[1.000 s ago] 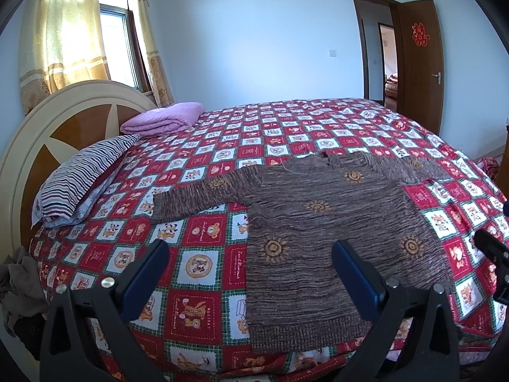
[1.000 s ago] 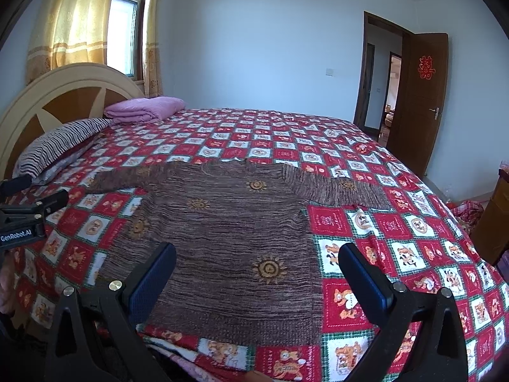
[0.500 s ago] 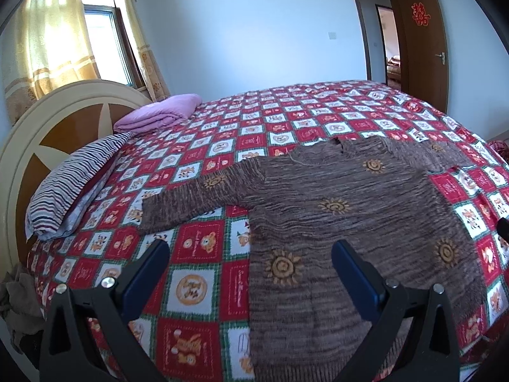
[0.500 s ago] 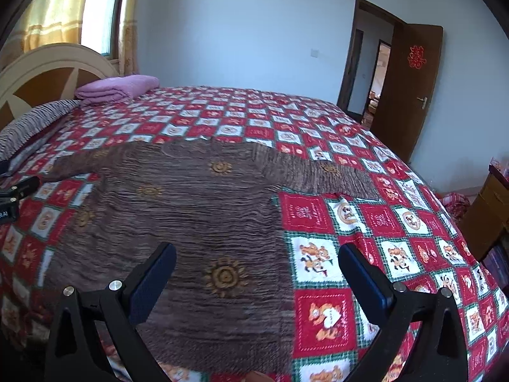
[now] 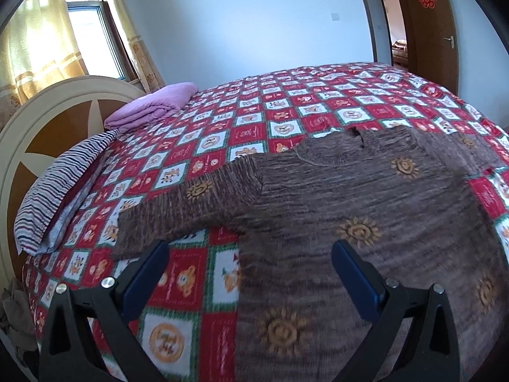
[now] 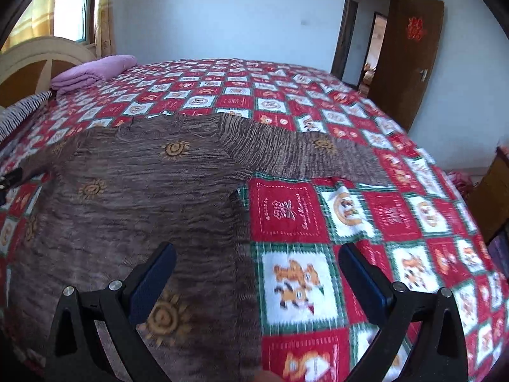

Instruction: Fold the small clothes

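From my feeds, the bed (image 5: 318,102) with its red checked cover fills both frames, and nothing on it is folded yet. The brown sweater (image 5: 366,222) lies flat and fully spread across the lower right of the left wrist view and the left half of the right wrist view (image 6: 143,197). Its one sleeve (image 5: 191,210) stretches toward the left of the left view, and the other sleeve (image 6: 311,156) runs out to the right in the right view. I judge the job as at its very start: both sleeves and the body are all left to fold. My left claw (image 5: 251,273) stands wide, holding nothing, over the sweater's side edge just below the armpit. My right claw (image 6: 257,275) is equally wide and empty, over the opposite side edge.
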### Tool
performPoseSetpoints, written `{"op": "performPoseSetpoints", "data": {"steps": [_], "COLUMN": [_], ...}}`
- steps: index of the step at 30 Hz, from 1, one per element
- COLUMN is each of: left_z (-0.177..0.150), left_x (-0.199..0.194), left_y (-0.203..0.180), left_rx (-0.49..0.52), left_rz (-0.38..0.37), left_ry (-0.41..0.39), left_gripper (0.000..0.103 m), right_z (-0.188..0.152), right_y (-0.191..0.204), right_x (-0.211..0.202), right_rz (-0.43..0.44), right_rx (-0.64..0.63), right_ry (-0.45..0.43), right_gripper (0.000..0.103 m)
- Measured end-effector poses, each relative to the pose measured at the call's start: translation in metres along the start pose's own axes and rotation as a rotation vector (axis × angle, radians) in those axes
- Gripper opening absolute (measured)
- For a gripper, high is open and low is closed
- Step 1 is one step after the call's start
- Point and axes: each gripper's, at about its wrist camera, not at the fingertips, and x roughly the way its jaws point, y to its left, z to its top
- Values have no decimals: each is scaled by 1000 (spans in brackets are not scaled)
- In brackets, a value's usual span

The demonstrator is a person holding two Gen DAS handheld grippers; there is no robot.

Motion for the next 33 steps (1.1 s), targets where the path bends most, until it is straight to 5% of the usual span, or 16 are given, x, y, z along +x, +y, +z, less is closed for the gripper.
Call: {"op": "performPoseSetpoints", "data": {"steps": [13, 23, 28, 33], "left_z": [27, 27, 26, 25], "left_x": [102, 148, 154, 156], "left_y": [-22, -15, -17, -19], "left_rx": [-2, -60, -70, -62], "left_rz": [84, 116, 112, 116], "left_ry": [73, 183, 205, 210], "left_gripper": [103, 103, 103, 103], "right_z": [53, 83, 93, 93], "right_y": [-111, -215, -228, -211], "right_x": [88, 156, 180, 192], "right_rz": [-81, -141, -90, -77], "right_rx": [164, 355, 352, 262], "right_ry": [37, 77, 105, 121], "right_gripper": [100, 63, 56, 26]}}
